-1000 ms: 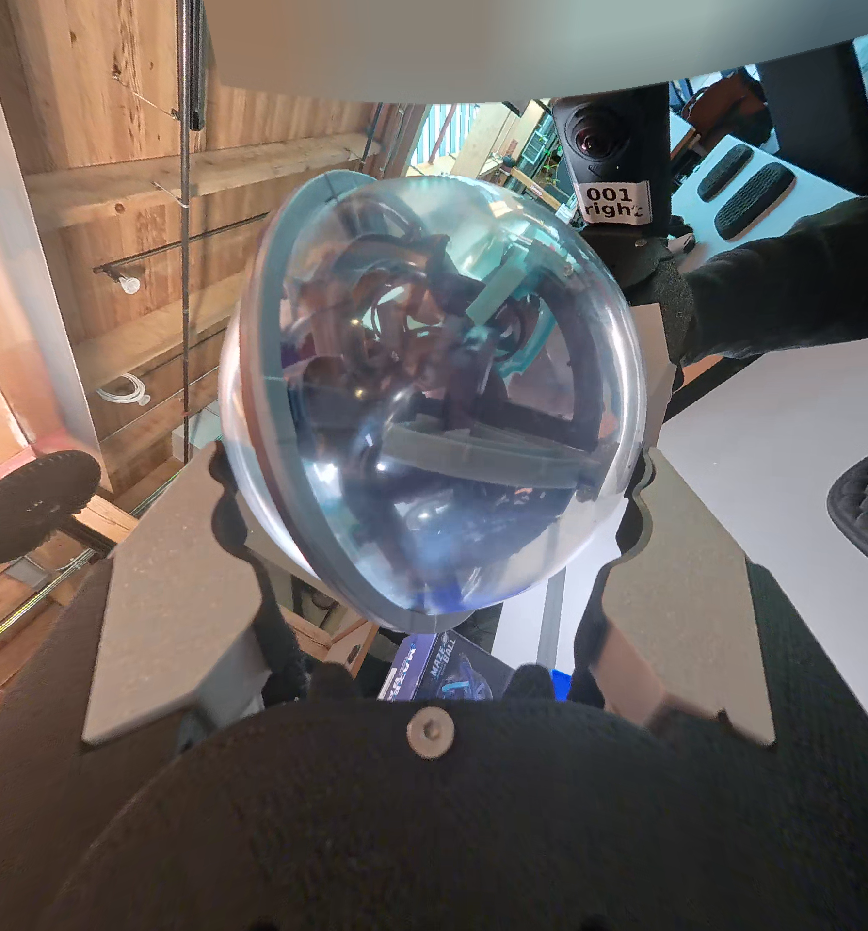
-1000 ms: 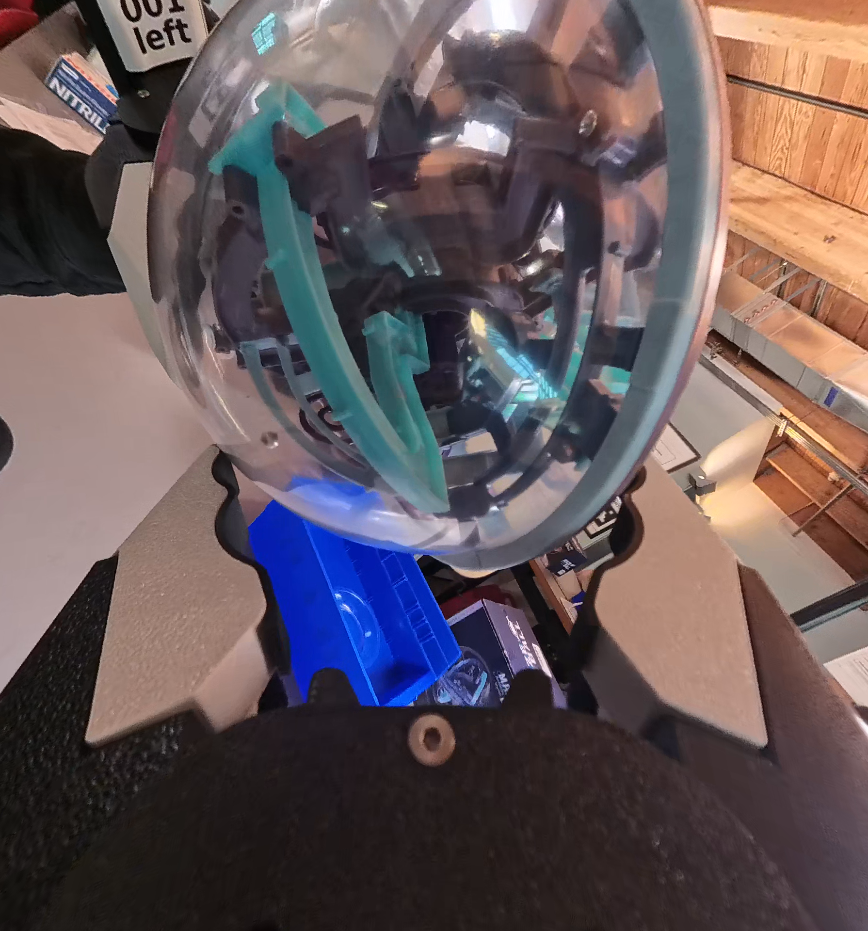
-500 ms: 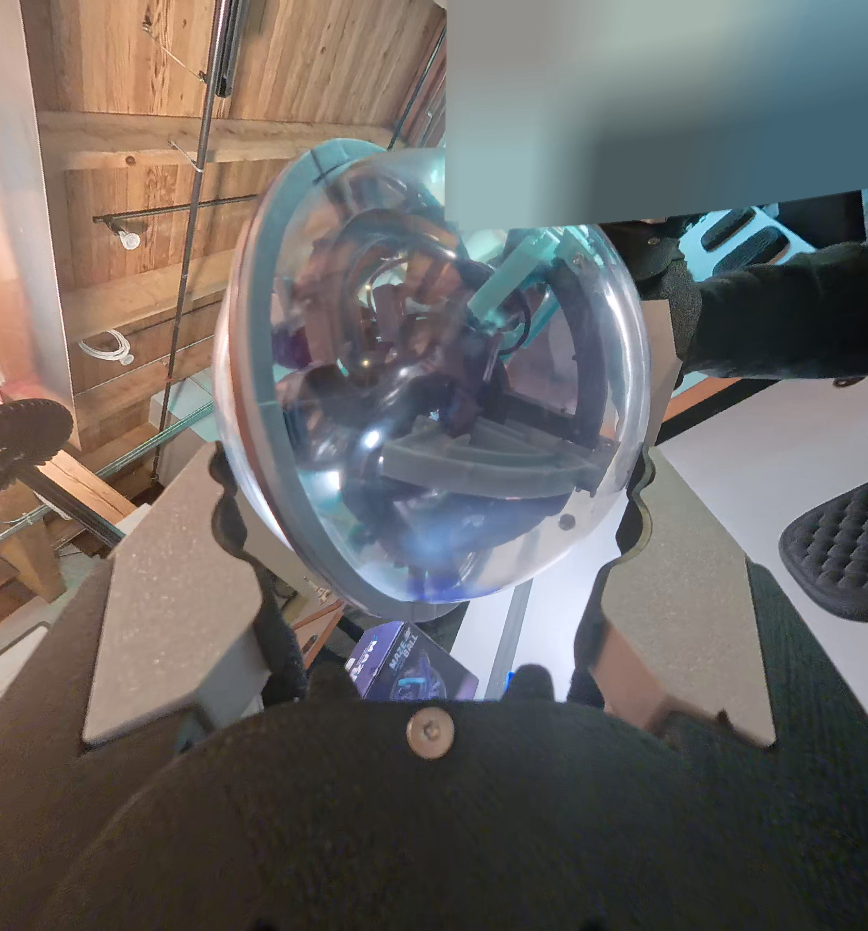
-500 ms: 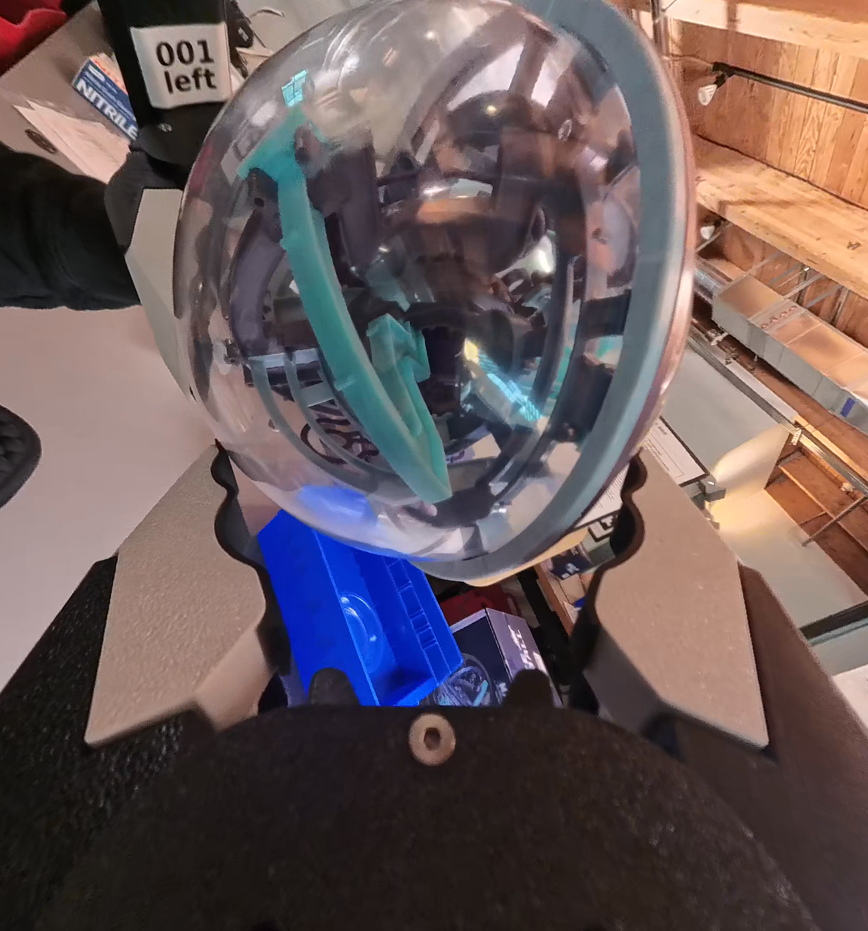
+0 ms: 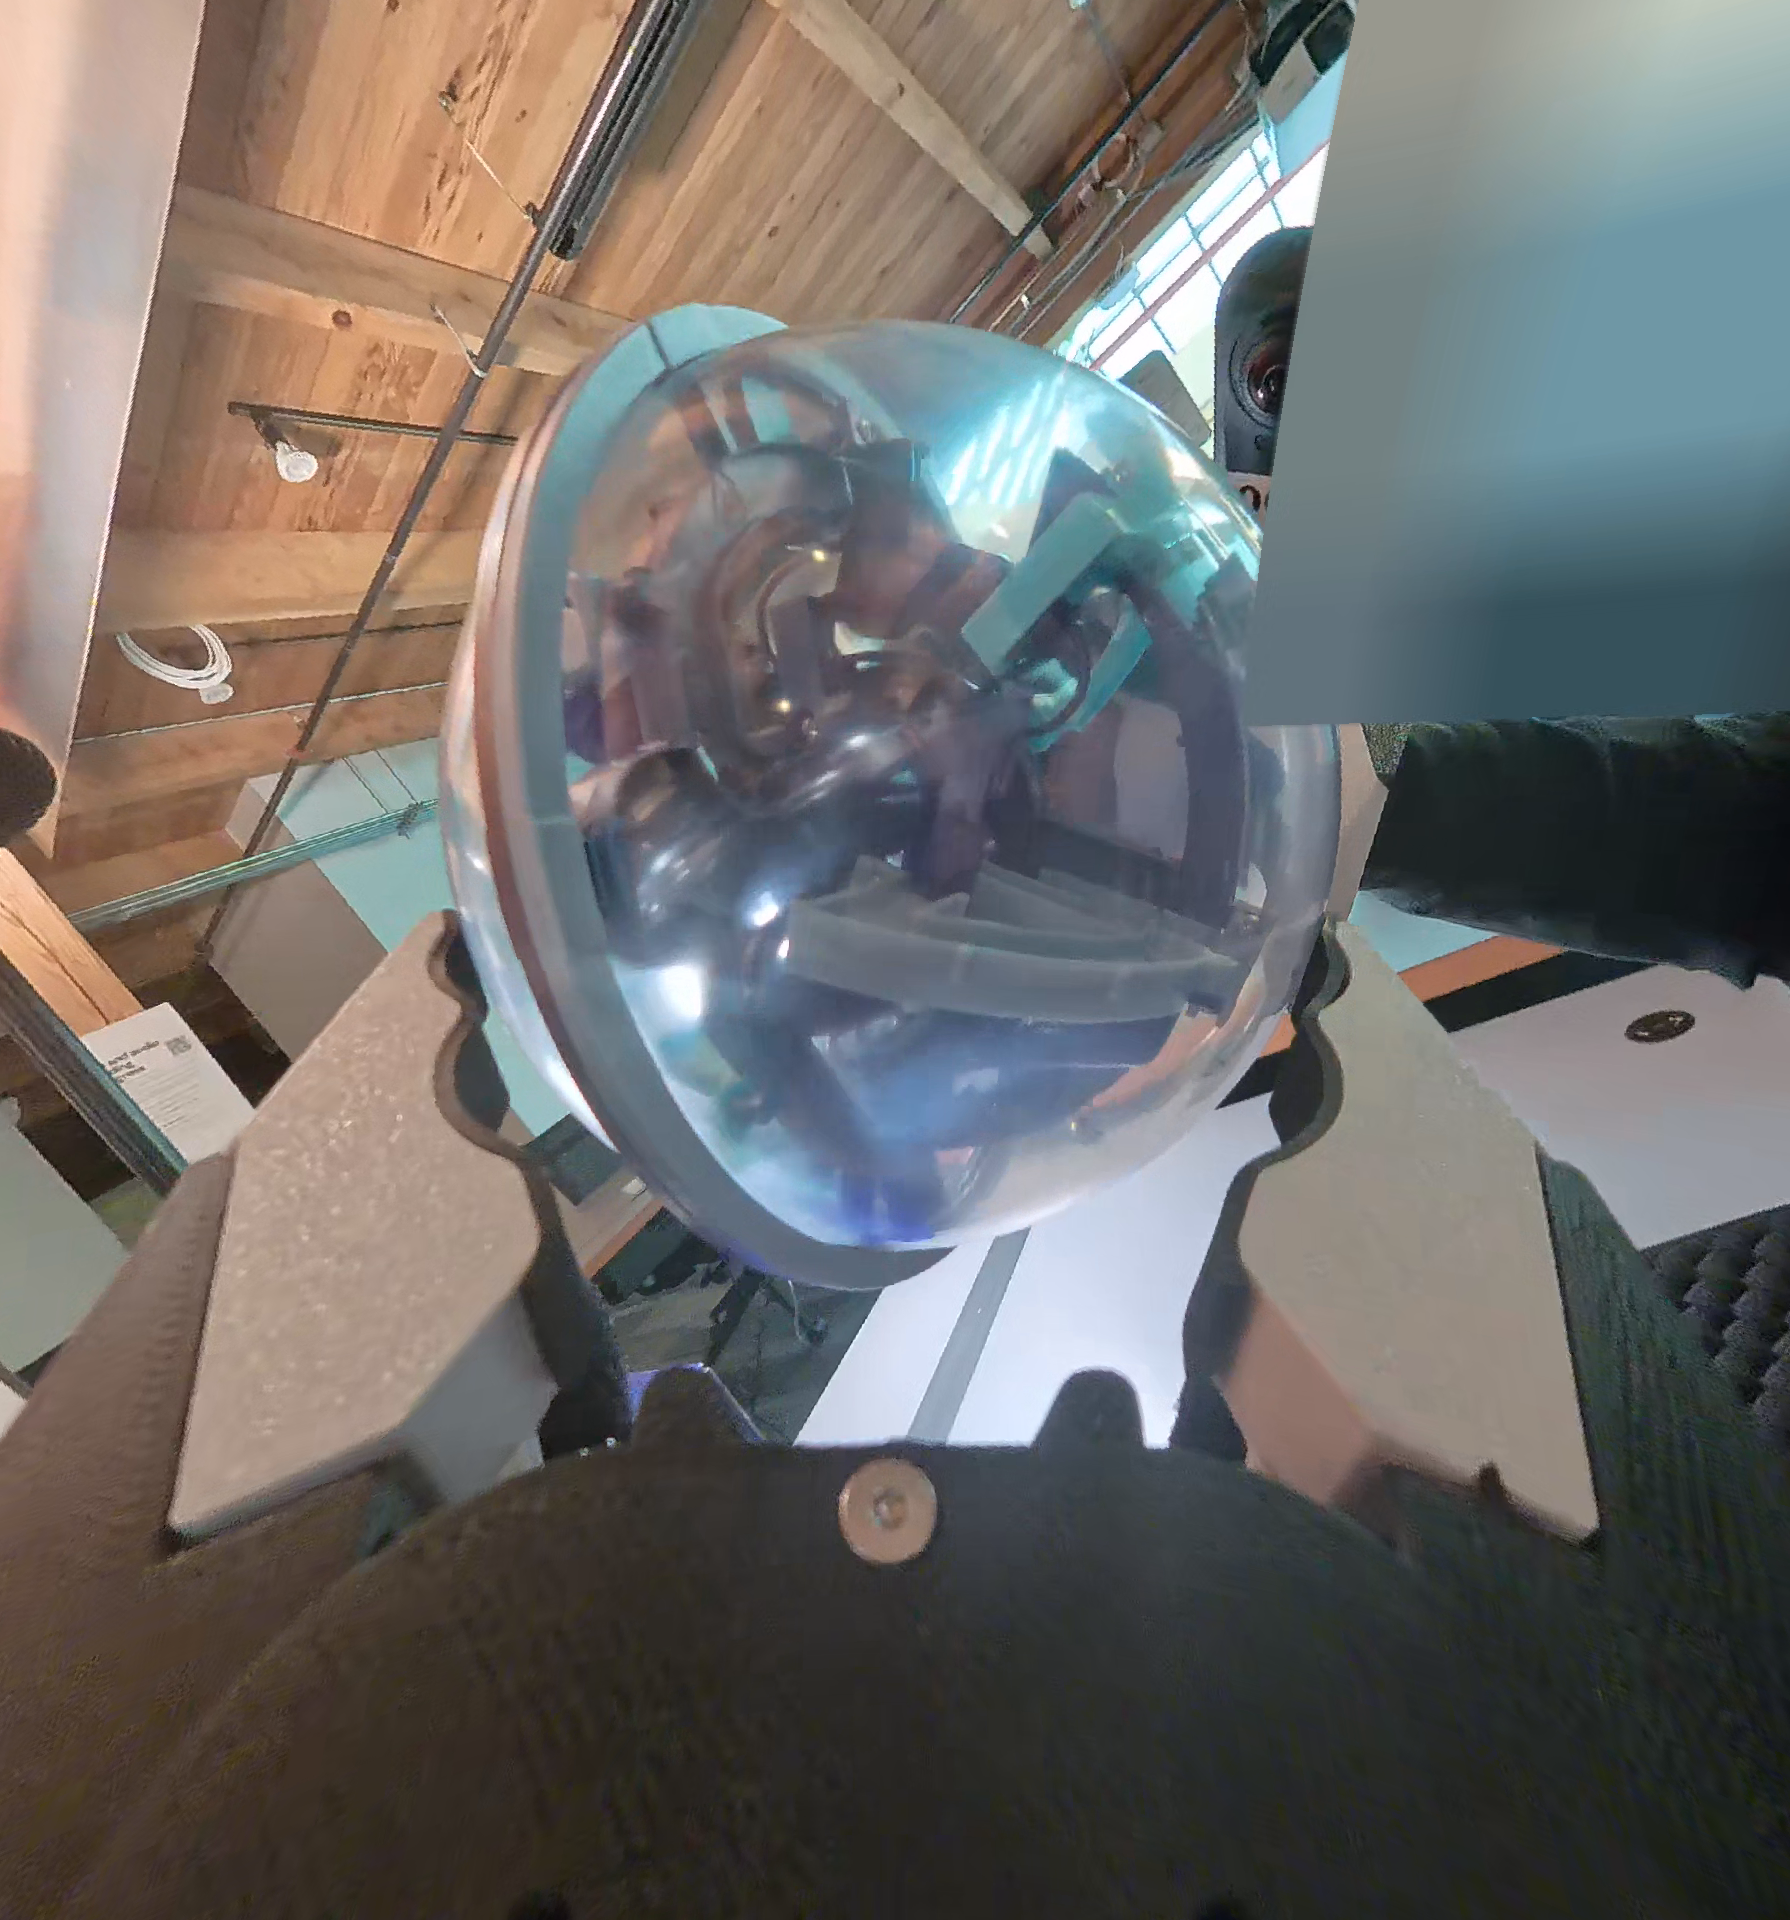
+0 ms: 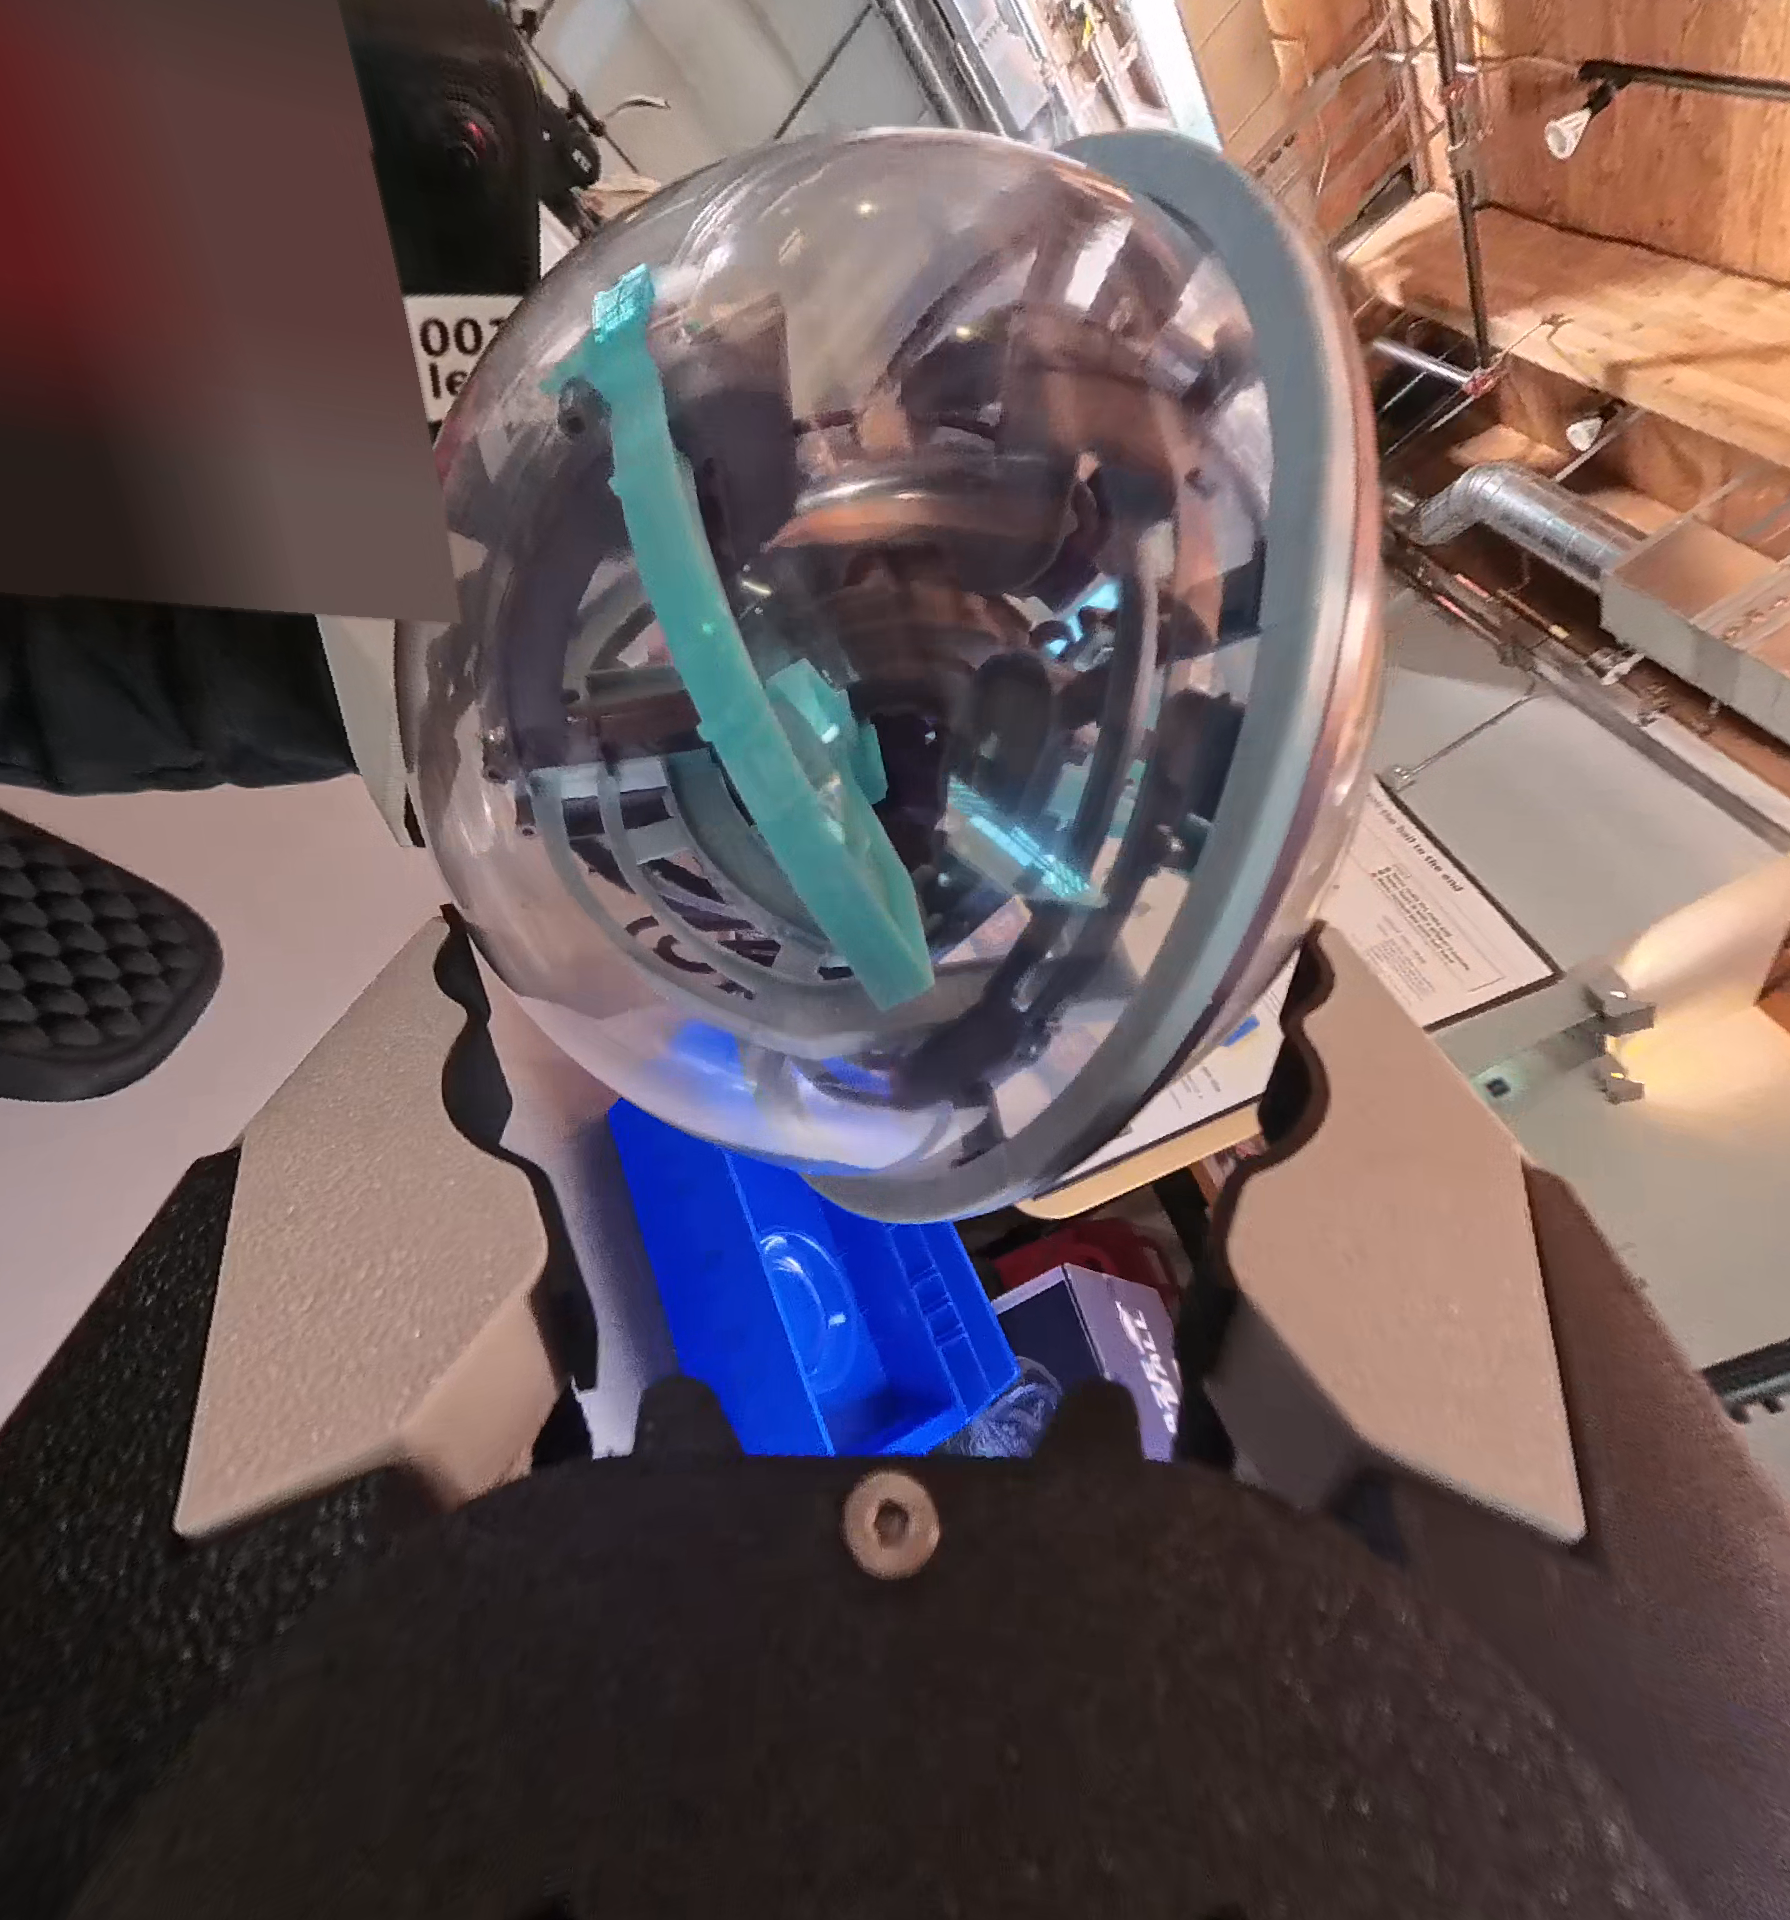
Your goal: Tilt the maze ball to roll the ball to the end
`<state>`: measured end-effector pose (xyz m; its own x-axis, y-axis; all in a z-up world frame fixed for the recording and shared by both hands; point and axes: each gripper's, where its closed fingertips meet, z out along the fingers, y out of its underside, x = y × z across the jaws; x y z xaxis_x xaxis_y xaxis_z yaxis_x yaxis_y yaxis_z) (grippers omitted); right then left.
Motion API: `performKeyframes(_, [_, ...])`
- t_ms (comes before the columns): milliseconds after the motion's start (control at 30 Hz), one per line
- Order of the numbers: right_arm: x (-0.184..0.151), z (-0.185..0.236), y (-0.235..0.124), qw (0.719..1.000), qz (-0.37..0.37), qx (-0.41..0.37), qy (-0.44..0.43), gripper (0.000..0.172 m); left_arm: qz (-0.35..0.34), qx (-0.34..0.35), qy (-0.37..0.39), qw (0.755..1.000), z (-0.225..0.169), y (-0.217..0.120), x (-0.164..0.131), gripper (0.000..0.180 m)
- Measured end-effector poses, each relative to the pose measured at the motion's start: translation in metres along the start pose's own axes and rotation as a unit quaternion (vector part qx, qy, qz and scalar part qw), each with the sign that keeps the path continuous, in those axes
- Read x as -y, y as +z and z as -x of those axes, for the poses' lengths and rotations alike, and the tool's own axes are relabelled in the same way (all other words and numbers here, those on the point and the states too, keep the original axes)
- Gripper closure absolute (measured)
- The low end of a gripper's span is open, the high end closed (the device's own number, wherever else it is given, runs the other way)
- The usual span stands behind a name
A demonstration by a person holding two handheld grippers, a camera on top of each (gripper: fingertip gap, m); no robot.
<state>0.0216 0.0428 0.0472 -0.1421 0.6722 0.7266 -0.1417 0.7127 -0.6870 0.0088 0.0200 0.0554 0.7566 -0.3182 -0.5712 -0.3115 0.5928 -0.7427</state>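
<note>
Clear plastic maze ball [image 5: 901, 790] with its grey seam ring hangs in mid-air, clamped between your left gripper [image 5: 896, 961] and right gripper [image 6: 875, 961], both spread wide on it. Abrupt tilting risks the smooth shell slipping from the pads [image 5: 460, 997]. The inner ball cannot be located.

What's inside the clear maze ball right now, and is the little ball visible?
Inside the maze ball: a teal track, grey curved rails and dark pieces. Reflections and tracks hide the little ball.
</note>
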Motion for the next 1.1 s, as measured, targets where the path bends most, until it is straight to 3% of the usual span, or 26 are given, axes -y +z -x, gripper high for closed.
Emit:
performKeyframes(367, [-0.006,0.002,-0.003,1.0,0.025,0.01,-0.004,0.026,-0.003,0.006,-0.022,1.0,-0.004,0.003,-0.009,0.031])
performKeyframes(533, [-0.006,0.001,-0.008,0.997,0.007,0.044,0.067,0.025,0.024,0.007,-0.077,0.997,-0.007,0.006,-0.013,0.034])
performKeyframes(800, [0.002,-0.001,-0.02,0.986,-0.012,0.098,0.133,0.026,0.026,-0.013,-0.038,0.999,-0.021,0.008,-0.012,0.029])
performKeyframes(1100, [0.014,-0.012,-0.029,0.972,-0.002,0.143,0.189,0.026,0.023,0.008,-0.037,0.999,-0.012,0.011,-0.017,0.061])
